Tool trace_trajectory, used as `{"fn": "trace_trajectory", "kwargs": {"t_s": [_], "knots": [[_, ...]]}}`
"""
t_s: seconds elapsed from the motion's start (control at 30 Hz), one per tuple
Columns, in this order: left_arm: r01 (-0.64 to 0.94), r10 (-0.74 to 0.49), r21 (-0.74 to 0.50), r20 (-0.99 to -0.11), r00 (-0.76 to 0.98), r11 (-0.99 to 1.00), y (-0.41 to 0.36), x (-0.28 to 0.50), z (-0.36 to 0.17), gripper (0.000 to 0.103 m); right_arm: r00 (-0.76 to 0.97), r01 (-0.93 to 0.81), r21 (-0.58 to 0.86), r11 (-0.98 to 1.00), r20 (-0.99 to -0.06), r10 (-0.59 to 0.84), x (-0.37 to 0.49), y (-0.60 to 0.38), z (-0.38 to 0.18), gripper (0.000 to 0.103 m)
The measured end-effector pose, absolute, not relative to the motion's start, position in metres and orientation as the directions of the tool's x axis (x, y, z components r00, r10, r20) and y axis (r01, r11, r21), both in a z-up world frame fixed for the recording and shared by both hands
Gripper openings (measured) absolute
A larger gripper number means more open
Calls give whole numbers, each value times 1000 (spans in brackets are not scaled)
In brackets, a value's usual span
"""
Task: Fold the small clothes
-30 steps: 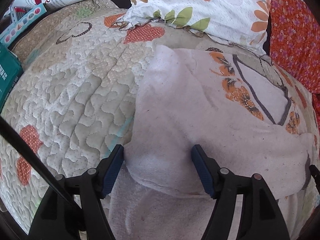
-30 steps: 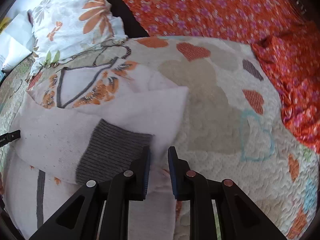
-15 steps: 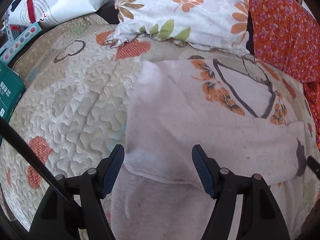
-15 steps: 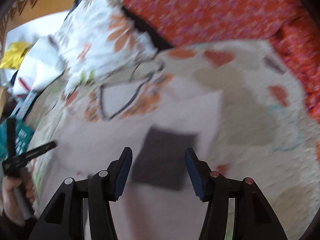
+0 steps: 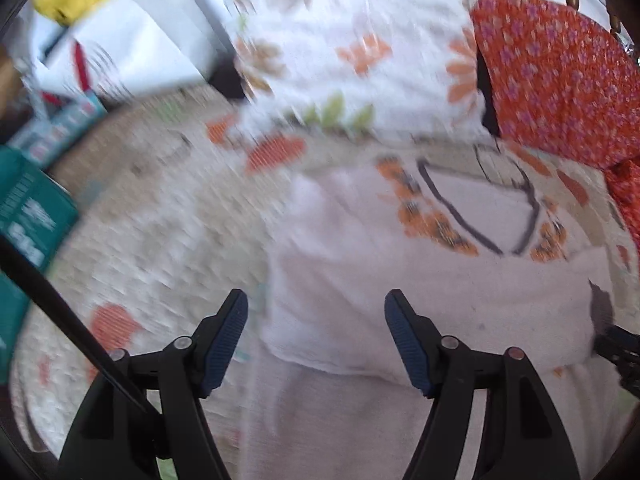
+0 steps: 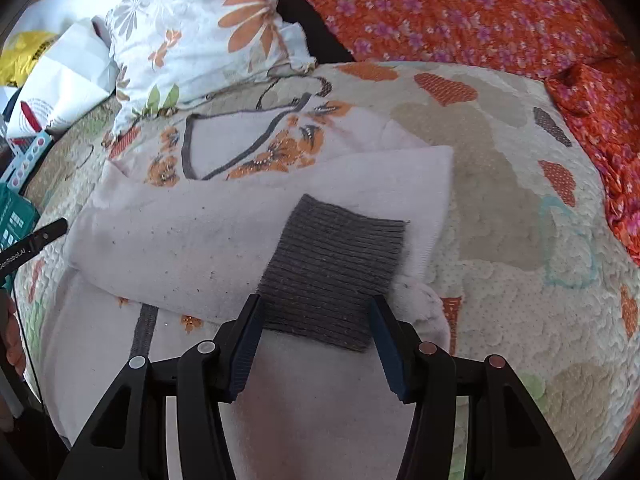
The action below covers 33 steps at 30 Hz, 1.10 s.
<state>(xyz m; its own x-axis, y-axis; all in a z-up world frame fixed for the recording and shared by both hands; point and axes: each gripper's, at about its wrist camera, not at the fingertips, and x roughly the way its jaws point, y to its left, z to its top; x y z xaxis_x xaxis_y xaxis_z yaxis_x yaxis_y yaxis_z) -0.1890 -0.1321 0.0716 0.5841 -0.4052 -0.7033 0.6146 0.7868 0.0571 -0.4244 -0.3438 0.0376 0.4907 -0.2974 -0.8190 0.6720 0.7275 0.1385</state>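
We see a pale pink sweater lying on the quilted bed cover, its neckline with grey trim and orange flower embroidery pointing toward the head of the bed. One sleeve is folded across the body, and its grey ribbed cuff lies flat on top, toward the sweater's right side. Our right gripper hovers just at the cuff's near edge, jaws spread wide and holding nothing. Our left gripper stands over the sweater's left edge, jaws likewise wide apart and empty; that view is blurred. A floral pillow rests beyond the neckline, an orange flowered blanket along the far and right edges of the bed, and a teal box at the left edge.
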Motion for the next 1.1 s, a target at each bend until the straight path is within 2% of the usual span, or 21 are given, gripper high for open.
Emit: {"fn": "trace_trajectory", "kwargs": {"t_s": [0.07, 0.13, 0.2, 0.27, 0.33, 0.37, 0.43, 0.57, 0.8, 0.83, 0.9, 0.97, 1.03, 1.1], "knots": [[586, -409, 87, -635, 656, 805, -123, -199, 85, 88, 503, 681, 131, 720, -799, -330, -430, -341, 45, 58], [577, -428, 82, -588, 686, 813, -114, -207, 97, 94, 519, 692, 95, 716, -754, -402, -439, -332, 59, 58], [596, -467, 61, -560, 684, 801, -102, -219, 108, 99, 525, 719, 49, 693, -692, -496, -450, -322, 76, 64], [611, -476, 69, -560, 678, 789, -95, -231, 110, 99, 544, 737, 66, 673, -649, -532, -462, -317, 87, 78], [628, -468, 84, -592, 656, 773, -85, -246, 105, 99, 599, 710, 176, 682, -660, -453, -473, -320, 90, 79], [637, -470, 78, -608, 640, 767, -81, -253, 101, 99, 624, 678, 249, 692, -692, -362, -475, -324, 86, 79], [663, -478, 41, -661, 579, 747, -66, -264, 89, 99, 631, 654, 312, 689, -727, -269, -476, -326, 80, 79], [643, -472, -36, -710, 523, 765, -34, -268, 75, 99, 580, 693, 258, 673, -754, -309, -488, -315, 81, 79], [517, -493, -257, -776, 394, 817, 26, -245, 50, 99, 553, 754, 335, 565, -788, -271, -536, -309, 68, 79], [499, -495, -278, -782, 378, 821, 33, -242, 45, 96, 546, 763, 342, 549, -795, -264, -544, -308, 63, 79], [472, -490, -299, -796, 355, 829, 42, -238, 38, 79, 526, 787, 352, 507, -812, -253, -559, -306, 50, 79], [456, -473, -305, -822, 317, 836, 45, -233, 27, 45, 502, 811, 352, 467, -828, -249, -576, -304, 37, 79], [431, -475, -344, -844, 247, 834, 47, -227, 12, 33, 486, 825, 355, 440, -842, -233, -586, -302, 24, 79], [386, -508, -417, -844, 173, 823, 49, -224, -1, 33, 497, 822, 384, 421, -845, -198, -594, -298, 13, 79]]}}
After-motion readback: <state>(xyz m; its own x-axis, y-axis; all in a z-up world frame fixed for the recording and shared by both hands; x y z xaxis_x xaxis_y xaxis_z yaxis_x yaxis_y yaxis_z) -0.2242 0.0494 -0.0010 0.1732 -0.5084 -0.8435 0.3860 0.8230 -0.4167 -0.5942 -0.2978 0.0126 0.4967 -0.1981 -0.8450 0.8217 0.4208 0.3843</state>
